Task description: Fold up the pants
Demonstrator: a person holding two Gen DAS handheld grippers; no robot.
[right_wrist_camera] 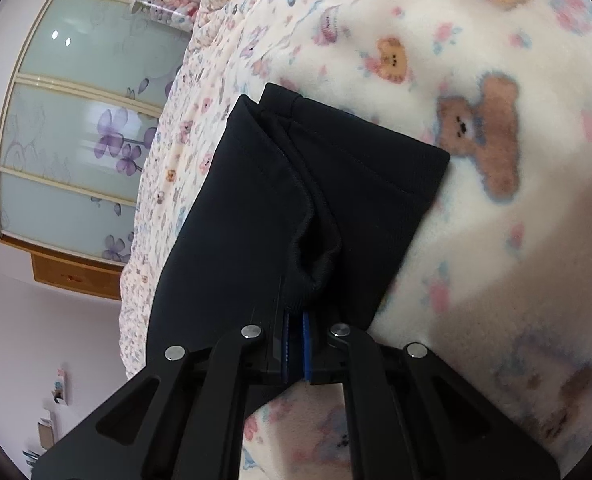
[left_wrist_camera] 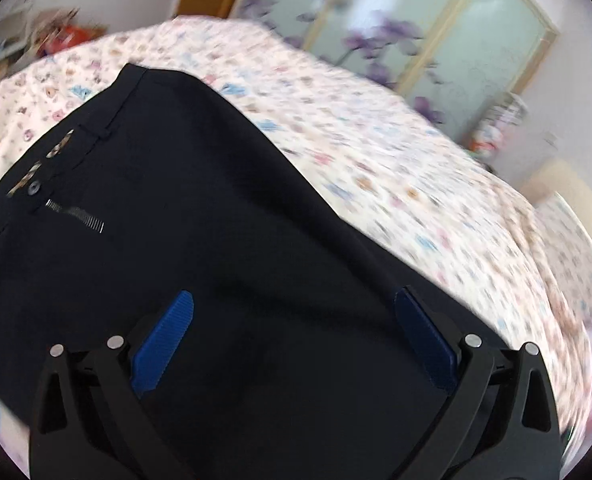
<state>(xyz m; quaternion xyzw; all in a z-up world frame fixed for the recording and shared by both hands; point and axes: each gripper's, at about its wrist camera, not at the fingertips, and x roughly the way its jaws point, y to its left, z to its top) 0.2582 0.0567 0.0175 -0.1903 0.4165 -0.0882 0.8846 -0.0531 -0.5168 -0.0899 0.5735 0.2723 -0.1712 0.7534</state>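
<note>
Left wrist view: left gripper (left_wrist_camera: 294,312) spread wide, blue pads (left_wrist_camera: 164,344) well apart, nothing between them. Hangs over black pants (left_wrist_camera: 168,208) lying flat on teddy-print bedspread (left_wrist_camera: 375,152); waistband, button (left_wrist_camera: 35,188) and zipper (left_wrist_camera: 76,214) at left. Contact with fabric unclear.

Right wrist view: right gripper (right_wrist_camera: 295,320) clamped fully together, pinching hem edge of pants (right_wrist_camera: 256,208). Both leg cuffs (right_wrist_camera: 355,152) lie overlapped on bedspread (right_wrist_camera: 475,60); wardrobe door (right_wrist_camera: 84,132) beyond.

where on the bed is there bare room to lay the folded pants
Free: the bear-print blanket right of the pants hems, and the sheet between the waistband and wardrobe. Crowded: where the right gripper pinches fabric.
</note>
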